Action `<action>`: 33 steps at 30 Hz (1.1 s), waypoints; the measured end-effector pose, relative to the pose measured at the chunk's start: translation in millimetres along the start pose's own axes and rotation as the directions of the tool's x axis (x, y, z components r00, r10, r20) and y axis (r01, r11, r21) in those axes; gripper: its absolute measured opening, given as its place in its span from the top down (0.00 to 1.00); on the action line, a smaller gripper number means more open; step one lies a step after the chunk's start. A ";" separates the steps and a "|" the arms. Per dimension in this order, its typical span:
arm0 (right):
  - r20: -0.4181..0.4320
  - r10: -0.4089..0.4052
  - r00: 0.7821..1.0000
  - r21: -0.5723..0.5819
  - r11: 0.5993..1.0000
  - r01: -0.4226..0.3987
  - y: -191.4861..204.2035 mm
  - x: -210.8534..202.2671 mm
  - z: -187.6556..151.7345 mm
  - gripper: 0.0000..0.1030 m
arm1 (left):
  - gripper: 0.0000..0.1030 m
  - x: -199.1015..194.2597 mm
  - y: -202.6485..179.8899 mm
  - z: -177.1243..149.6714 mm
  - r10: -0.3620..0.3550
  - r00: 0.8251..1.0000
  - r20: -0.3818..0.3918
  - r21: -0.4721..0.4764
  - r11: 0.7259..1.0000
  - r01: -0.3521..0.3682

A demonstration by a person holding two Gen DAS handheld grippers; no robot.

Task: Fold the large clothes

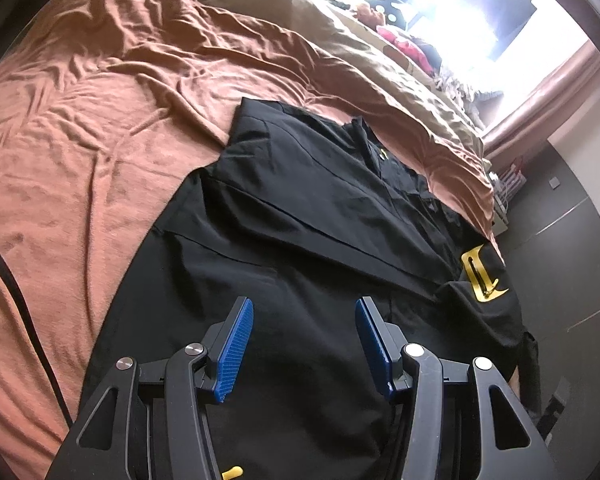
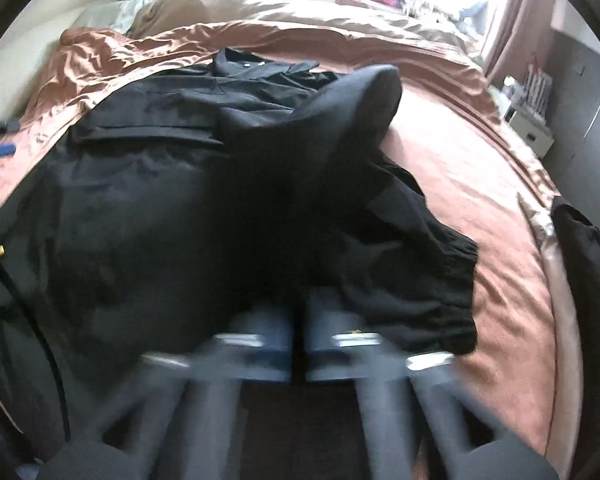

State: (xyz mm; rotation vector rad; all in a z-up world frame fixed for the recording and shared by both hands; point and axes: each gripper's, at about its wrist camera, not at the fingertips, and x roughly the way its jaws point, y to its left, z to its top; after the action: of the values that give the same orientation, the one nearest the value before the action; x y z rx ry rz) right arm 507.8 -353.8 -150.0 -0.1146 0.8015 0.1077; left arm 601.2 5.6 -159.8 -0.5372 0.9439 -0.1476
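Note:
A large black jacket (image 1: 300,208) with a gold logo (image 1: 482,276) lies spread on the rust-brown bedcover (image 1: 100,128). My left gripper (image 1: 304,316) is open and empty, hovering just above the jacket's lower part. In the right wrist view the same black jacket (image 2: 148,200) covers the bed. My right gripper (image 2: 298,312) is blurred by motion; its jaws stand nearly together on black cloth, the jacket's right sleeve (image 2: 400,264), which is lifted and bunched. The fingertips are hidden under the cloth.
A beige duvet (image 1: 360,52) and pillows lie along the far side of the bed below a bright window. Clutter sits on the sill (image 1: 404,40). A dark cabinet (image 1: 560,216) and a bedside unit (image 2: 528,128) stand to the right. A black cable (image 1: 16,292) crosses the left.

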 end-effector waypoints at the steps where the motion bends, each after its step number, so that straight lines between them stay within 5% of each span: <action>1: 0.024 -0.013 1.000 -0.015 1.000 0.014 -1.6 -6.1 7.9 1.00 | 0.46 -1.4 3.4 1.2 -0.002 1.000 0.002 -0.008 1.000 0.002; 13: 0.155 -0.018 0.988 -0.147 0.988 0.041 35.8 -43.9 104.5 1.00 | 0.46 -8.4 36.7 11.2 -0.021 0.999 0.043 -0.129 0.991 0.027; 23: 0.127 0.003 0.992 -0.317 0.948 0.038 87.6 3.3 175.3 1.00 | 0.46 1.1 69.8 21.5 0.014 0.997 0.079 -0.216 0.976 0.003; 30: 0.009 0.050 0.999 -0.209 0.977 -0.047 98.2 73.2 216.7 1.00 | 0.46 11.3 86.3 24.7 0.055 0.994 0.096 -0.296 0.955 -0.024; 33: -0.052 0.161 0.986 -0.089 0.982 -0.166 91.1 101.7 229.2 0.94 | 0.46 15.7 87.5 26.4 0.066 0.994 0.090 -0.300 0.953 -0.036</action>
State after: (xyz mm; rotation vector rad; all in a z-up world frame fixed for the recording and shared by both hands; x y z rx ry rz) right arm 728.0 -225.6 -70.7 -0.1392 0.8500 0.2990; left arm 622.1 85.2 -202.6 -0.7912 0.8868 0.0702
